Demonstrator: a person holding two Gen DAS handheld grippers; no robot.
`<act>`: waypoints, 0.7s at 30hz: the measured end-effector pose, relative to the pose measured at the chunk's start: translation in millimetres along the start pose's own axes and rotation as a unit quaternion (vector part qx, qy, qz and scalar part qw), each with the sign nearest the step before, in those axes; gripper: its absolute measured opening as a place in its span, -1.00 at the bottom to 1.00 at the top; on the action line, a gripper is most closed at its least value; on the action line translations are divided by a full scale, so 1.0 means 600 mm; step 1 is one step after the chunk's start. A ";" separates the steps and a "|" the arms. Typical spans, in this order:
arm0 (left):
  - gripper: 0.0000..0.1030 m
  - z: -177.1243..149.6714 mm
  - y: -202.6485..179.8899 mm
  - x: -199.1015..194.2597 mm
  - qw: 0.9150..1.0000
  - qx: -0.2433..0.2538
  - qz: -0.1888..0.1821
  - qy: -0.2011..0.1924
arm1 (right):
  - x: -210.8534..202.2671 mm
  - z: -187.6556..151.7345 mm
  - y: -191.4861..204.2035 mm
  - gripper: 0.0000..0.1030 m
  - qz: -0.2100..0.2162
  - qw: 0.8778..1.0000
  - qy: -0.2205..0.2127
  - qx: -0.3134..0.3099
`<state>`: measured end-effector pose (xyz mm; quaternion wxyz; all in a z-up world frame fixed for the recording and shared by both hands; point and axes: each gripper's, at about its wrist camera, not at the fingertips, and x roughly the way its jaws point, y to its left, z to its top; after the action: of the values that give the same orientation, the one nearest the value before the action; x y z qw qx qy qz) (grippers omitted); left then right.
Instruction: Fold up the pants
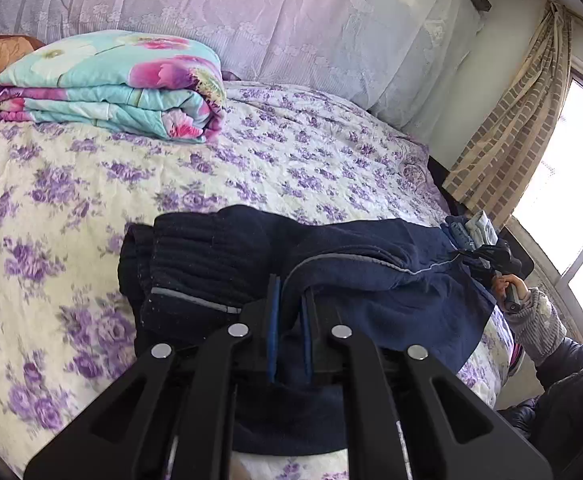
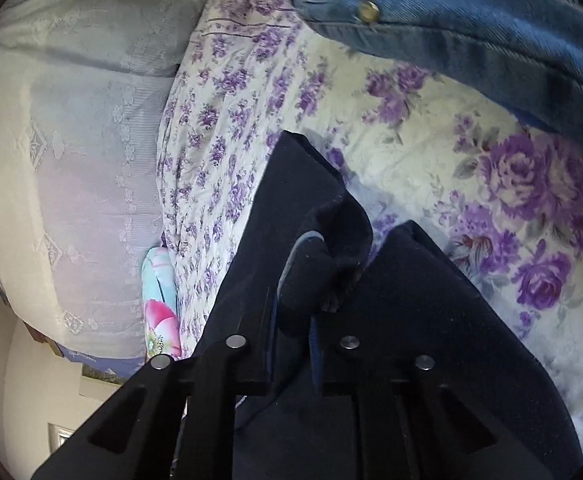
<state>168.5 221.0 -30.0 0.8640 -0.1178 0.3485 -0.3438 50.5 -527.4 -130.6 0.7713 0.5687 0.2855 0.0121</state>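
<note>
Evidently, the dark navy fleece pants (image 1: 331, 264) are bunched, only partly folded, on the purple-flowered quilted bedspread (image 1: 91, 184), pinched by the closed left gripper (image 1: 289, 320) and right gripper (image 2: 293, 316); flattening remains.

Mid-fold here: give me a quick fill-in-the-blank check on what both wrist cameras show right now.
1. Both hand-held grippers, left and right, are shut on the dark ____ pants.
2. The bedspread is printed with ____ flowers.
3. The folded quilt lies on the ____.
4. The garment at the top of the right wrist view is blue ____.

Missing words: navy; purple; bed; denim
</note>
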 end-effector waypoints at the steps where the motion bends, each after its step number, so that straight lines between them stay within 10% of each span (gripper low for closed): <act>1: -0.83 0.007 0.001 0.000 1.000 0.001 -0.001 -0.002 | -0.006 0.005 0.012 -0.77 0.012 1.000 -0.004 -0.005; 8: -0.84 0.063 -0.030 -0.039 0.999 0.036 0.006 -0.032 | -0.127 0.000 0.114 -0.77 0.058 0.994 -0.043 -0.084; 17: -0.81 -0.084 -0.019 -0.038 0.999 0.003 -0.009 0.043 | -0.187 -0.126 -0.121 -0.78 0.015 0.998 -0.008 0.054; 21: -0.81 -0.100 -0.013 -0.049 0.999 -0.018 -0.018 0.023 | -0.197 -0.123 -0.095 -0.78 0.026 0.999 -0.018 0.024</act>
<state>108.3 237.4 -55.0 0.8473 -0.1314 0.3724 -0.3552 -99.3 -523.8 -144.5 0.7619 0.5944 0.2569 0.0151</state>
